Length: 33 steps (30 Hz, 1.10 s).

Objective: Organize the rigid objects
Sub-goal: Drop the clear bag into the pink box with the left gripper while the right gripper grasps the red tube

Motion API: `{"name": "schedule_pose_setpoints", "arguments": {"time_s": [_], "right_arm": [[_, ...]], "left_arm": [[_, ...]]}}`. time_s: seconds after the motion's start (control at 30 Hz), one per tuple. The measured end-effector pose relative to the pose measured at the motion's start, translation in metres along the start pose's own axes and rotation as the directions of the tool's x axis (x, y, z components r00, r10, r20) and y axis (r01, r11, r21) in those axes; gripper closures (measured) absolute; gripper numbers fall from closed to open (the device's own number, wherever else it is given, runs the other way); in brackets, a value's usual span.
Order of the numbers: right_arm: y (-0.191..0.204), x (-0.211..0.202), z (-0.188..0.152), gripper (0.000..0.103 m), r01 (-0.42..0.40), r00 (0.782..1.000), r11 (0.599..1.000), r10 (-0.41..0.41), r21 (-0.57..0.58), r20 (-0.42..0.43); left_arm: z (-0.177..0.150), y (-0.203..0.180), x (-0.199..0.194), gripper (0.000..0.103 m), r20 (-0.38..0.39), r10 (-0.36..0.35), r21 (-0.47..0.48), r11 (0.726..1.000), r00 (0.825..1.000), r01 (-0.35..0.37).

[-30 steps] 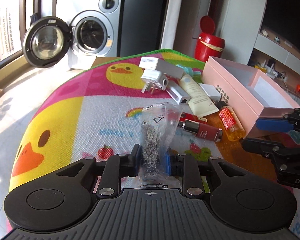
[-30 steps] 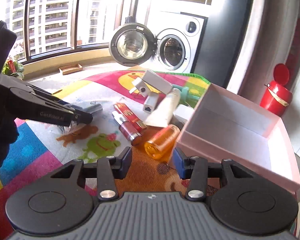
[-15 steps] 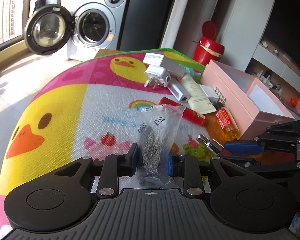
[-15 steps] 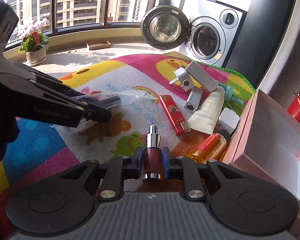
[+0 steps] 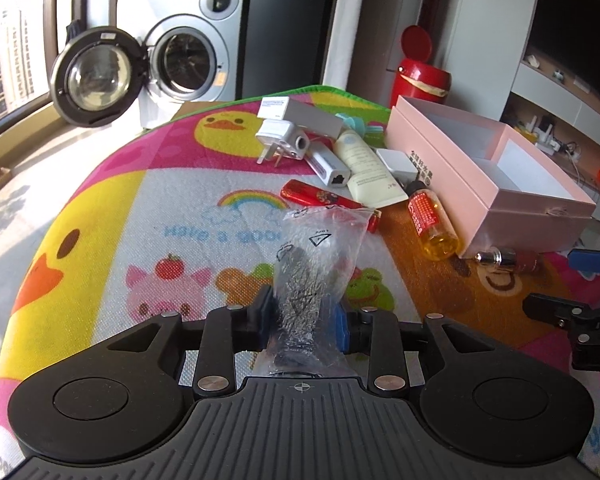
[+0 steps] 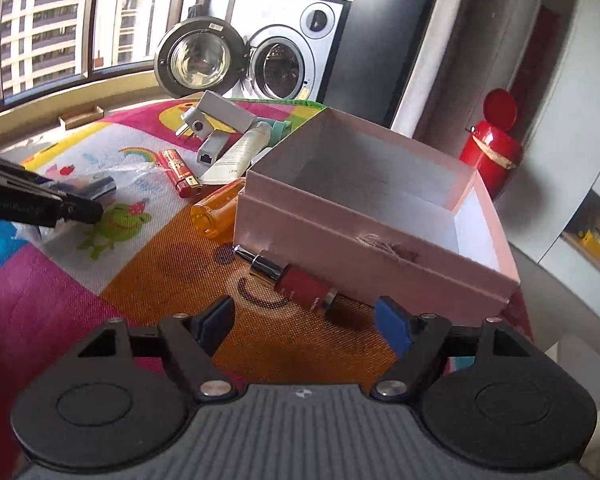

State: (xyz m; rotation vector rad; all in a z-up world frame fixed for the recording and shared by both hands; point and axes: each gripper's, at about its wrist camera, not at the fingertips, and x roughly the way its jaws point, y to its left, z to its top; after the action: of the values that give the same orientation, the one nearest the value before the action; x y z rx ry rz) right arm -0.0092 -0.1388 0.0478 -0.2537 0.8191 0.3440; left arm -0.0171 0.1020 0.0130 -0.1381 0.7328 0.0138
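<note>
My left gripper (image 5: 302, 316) is shut on a clear plastic bag of small metal parts (image 5: 314, 264), held above the colourful play mat (image 5: 140, 216). My right gripper (image 6: 304, 320) is open and empty. A dark red bottle with a silver cap (image 6: 290, 280) lies on the mat just beyond its fingers, against the front wall of the open pink box (image 6: 364, 240). The bottle also shows in the left wrist view (image 5: 508, 259), beside the box (image 5: 496, 184). The left gripper and its bag show in the right wrist view (image 6: 44, 204).
Near the box lie an orange liquid bottle (image 5: 432, 220), a red lighter (image 5: 324, 198), a cream tube (image 5: 368, 168), a white plug adapter (image 5: 284, 140), a white network adapter (image 5: 328, 168) and a grey box (image 5: 300, 114). A washing machine (image 5: 188, 56) and red bin (image 5: 420, 72) stand behind.
My right gripper carried the dark red bottle to the front of the pink box, opened and let it go on the mat. The left gripper still holds the bag.
</note>
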Motion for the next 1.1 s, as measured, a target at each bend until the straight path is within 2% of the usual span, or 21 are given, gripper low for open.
{"name": "schedule_pose_setpoints", "arguments": {"time_s": [0.07,0.13,0.23,0.33,0.37,0.4,0.53,0.63,0.73,0.8,0.9,0.93,1.03,1.1], "right_arm": [[-0.004,0.008,-0.002,0.019,-0.034,0.998,0.983,0.042,0.182,-0.038],[0.0,0.019,-0.003,0.019,-0.032,0.997,0.965,0.049,0.259,-0.059],[0.013,0.028,0.003,0.017,0.034,0.999,0.965,-0.025,0.262,-0.037],[0.016,0.044,0.012,0.016,0.067,0.997,0.958,-0.056,0.278,-0.048],[0.015,0.047,0.014,0.017,0.08,0.996,0.956,-0.069,0.281,-0.047],[0.012,0.049,0.016,0.022,0.085,0.996,0.953,-0.074,0.291,-0.048],[0.0,0.039,0.015,0.025,0.055,0.998,0.963,-0.05,0.263,-0.028],[-0.009,0.01,0.009,0.025,0.017,1.0,0.982,-0.022,0.188,0.021],[-0.021,-0.023,0.002,0.025,-0.029,0.998,0.992,0.021,0.126,0.062],[-0.033,-0.051,0.002,0.025,-0.022,0.994,0.995,0.011,0.099,0.109],[-0.05,-0.085,0.01,0.025,0.018,0.978,0.996,-0.035,0.085,0.205],[-0.055,-0.095,0.016,0.025,0.03,0.969,0.996,-0.05,0.084,0.242],[-0.07,-0.109,0.048,0.025,0.086,0.933,0.993,-0.108,0.08,0.342],[-0.078,-0.103,0.071,0.024,0.091,0.921,0.992,-0.118,0.09,0.372]], "left_arm": [[-0.005,0.0,-0.003,0.07,0.016,-0.002,-0.009,1.0,1.0,0.002],[-0.012,-0.003,-0.006,0.07,0.038,0.005,0.023,1.0,0.999,-0.005],[-0.017,-0.009,-0.009,0.069,0.059,0.018,0.076,0.997,0.998,-0.022],[-0.015,-0.006,-0.008,0.069,0.059,0.021,0.026,0.999,0.998,-0.022],[-0.014,-0.005,-0.009,0.073,0.06,0.023,0.01,1.0,0.998,-0.024],[-0.013,-0.005,-0.009,0.074,0.061,0.022,0.006,1.0,0.998,-0.022],[-0.017,-0.006,-0.016,0.078,0.068,-0.06,0.055,0.997,0.996,0.056],[-0.021,-0.018,-0.03,0.078,0.068,-0.147,0.133,0.982,0.987,0.137],[-0.012,-0.034,-0.049,0.079,0.072,-0.25,0.181,0.955,0.966,0.234],[0.01,-0.048,-0.065,0.079,0.125,-0.306,0.219,0.936,0.944,0.274],[0.057,-0.071,-0.081,0.078,0.234,-0.347,0.273,0.92,0.908,0.281],[0.08,-0.083,-0.084,0.078,0.272,-0.364,0.296,0.912,0.891,0.282],[0.142,-0.112,-0.073,0.077,0.314,-0.401,0.321,0.898,0.861,0.301],[0.175,-0.129,-0.054,0.076,0.307,-0.429,0.3,0.891,0.849,0.342]]}}
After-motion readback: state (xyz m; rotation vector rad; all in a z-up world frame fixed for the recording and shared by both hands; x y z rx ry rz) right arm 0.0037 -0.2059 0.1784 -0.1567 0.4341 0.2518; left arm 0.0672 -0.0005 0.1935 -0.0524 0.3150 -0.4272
